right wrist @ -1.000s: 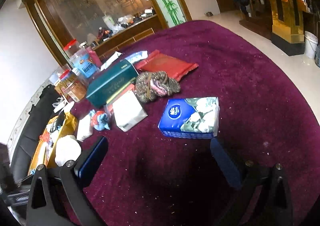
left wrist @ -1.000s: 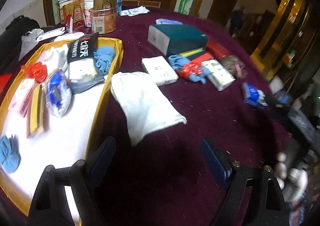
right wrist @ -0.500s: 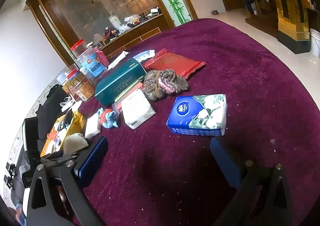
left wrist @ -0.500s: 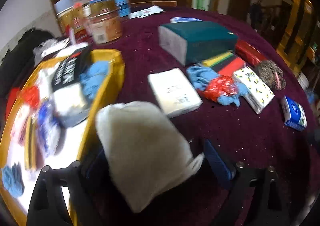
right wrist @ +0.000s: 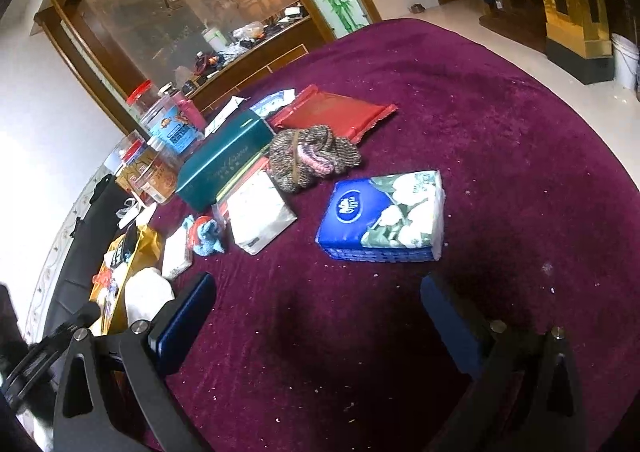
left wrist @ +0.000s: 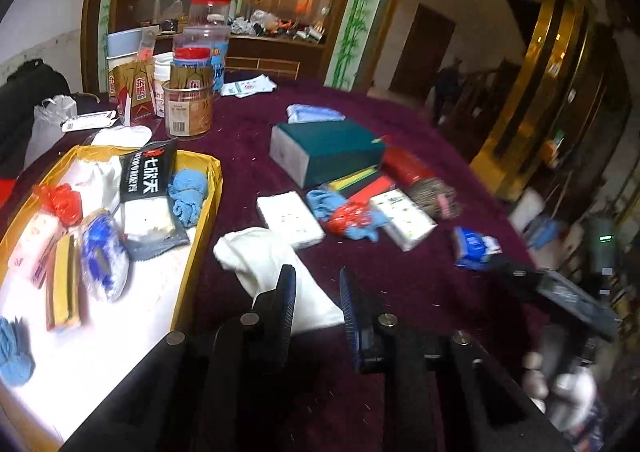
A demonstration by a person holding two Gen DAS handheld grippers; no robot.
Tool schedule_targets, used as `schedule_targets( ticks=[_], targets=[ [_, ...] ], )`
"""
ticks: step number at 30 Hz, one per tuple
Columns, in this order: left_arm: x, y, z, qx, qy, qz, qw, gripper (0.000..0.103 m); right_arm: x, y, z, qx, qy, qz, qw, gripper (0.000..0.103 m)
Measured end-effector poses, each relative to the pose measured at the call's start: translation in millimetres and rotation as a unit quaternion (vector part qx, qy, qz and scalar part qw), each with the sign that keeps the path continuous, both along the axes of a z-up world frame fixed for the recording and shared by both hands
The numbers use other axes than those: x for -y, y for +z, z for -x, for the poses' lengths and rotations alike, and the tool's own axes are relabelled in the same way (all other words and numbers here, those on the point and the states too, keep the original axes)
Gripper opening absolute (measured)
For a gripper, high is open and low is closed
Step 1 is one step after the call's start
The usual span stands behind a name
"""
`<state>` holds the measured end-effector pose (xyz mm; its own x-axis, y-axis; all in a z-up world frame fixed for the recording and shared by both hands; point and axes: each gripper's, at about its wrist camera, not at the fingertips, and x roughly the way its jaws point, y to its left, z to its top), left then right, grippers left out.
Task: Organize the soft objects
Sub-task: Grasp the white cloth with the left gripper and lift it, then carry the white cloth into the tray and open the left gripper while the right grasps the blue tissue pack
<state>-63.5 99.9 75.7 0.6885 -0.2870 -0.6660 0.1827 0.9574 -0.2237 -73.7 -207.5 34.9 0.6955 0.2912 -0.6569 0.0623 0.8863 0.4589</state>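
A white cloth [left wrist: 264, 256] lies on the purple tablecloth just right of the gold-rimmed tray [left wrist: 210, 208]. My left gripper [left wrist: 316, 292] is closing its jaws on the cloth's near end, and the fabric fills the narrow gap between the blue pads. The tray holds several soft items, among them a blue cloth [left wrist: 188, 192] and a black-labelled pack [left wrist: 146, 176]. My right gripper [right wrist: 316, 304] stands open above bare tablecloth, with a blue tissue pack [right wrist: 380, 216] just beyond its fingers. The white cloth [right wrist: 148, 292] also shows at the left of the right wrist view.
A green box [left wrist: 328, 148], a white tissue pack [left wrist: 290, 218], a blue and red cloth bundle [left wrist: 348, 216] and a patterned tissue pack [left wrist: 404, 218] lie mid-table. A knitted bundle [right wrist: 312, 156] and a red packet [right wrist: 332, 112] lie behind. Jars [left wrist: 190, 108] stand at the back.
The left gripper pushed forward over the white cloth with wide jaws, then drew back and its jaws narrowed onto the cloth's end. The right gripper has barely moved.
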Motion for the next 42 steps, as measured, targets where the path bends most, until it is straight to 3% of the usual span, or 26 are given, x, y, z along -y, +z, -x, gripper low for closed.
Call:
schedule_targets(
  ticks=[3,5,7,8,14,18,20,23,24,26,27,30,32,35,42],
  targets=[
    [-10,10,16,0.007,-0.003,0.026,0.9996,0.023,1,-1,0,-0.005,-0.008,0.002,1.000,0.102],
    [-14,10,21,0.002,0.002,0.025,0.9997,0.030,1,-2,-1,-0.008,-0.011,0.007,1.000,0.102],
    [-11,1,17,-0.018,0.004,0.000,0.9998,0.068,-1,-1,0,-0.007,-0.011,0.014,1.000,0.102],
    [-11,-7,13,-0.033,0.013,-0.013,0.9993,0.074,-2,0,0,-0.006,-0.012,0.017,1.000,0.102],
    [4,-45,-25,-0.084,0.044,-0.079,0.9923,0.078,-6,1,0,-0.004,-0.005,0.028,1.000,0.102],
    [20,-51,-53,-0.082,0.055,-0.119,0.9880,0.103,-5,0,0,-0.003,-0.004,0.025,1.000,0.102],
    [30,-57,-64,-0.082,0.045,-0.134,0.9866,0.103,-4,0,0,-0.004,-0.003,0.023,1.000,0.102],
    [47,-66,-67,-0.069,0.023,-0.164,0.9837,0.099,-4,0,0,-0.004,-0.005,0.023,1.000,0.102],
    [47,-66,-66,-0.070,0.017,-0.156,0.9851,0.087,-4,0,0,-0.004,-0.006,0.022,1.000,0.102],
    [45,-63,-61,-0.063,0.012,-0.152,0.9863,0.046,-4,-1,-1,-0.007,-0.007,0.020,1.000,0.102],
    [41,-58,-58,-0.056,0.017,-0.152,0.9866,0.013,-4,-2,-1,-0.009,-0.009,0.020,1.000,0.102],
    [21,-47,-48,-0.062,0.006,-0.093,0.9937,0.013,-3,-3,-1,-0.013,-0.013,0.018,1.000,0.102],
    [14,-38,-37,-0.039,0.008,-0.087,0.9954,0.013,-2,-4,-1,-0.015,-0.017,0.017,1.000,0.102],
    [4,-29,-20,-0.030,-0.002,-0.047,0.9984,0.013,-1,-5,-1,-0.018,-0.020,0.015,1.000,0.102],
    [-14,-1,38,-0.002,-0.031,0.054,0.9981,0.013,14,-6,2,-0.015,-0.037,-0.019,0.999,0.102]
  ],
)
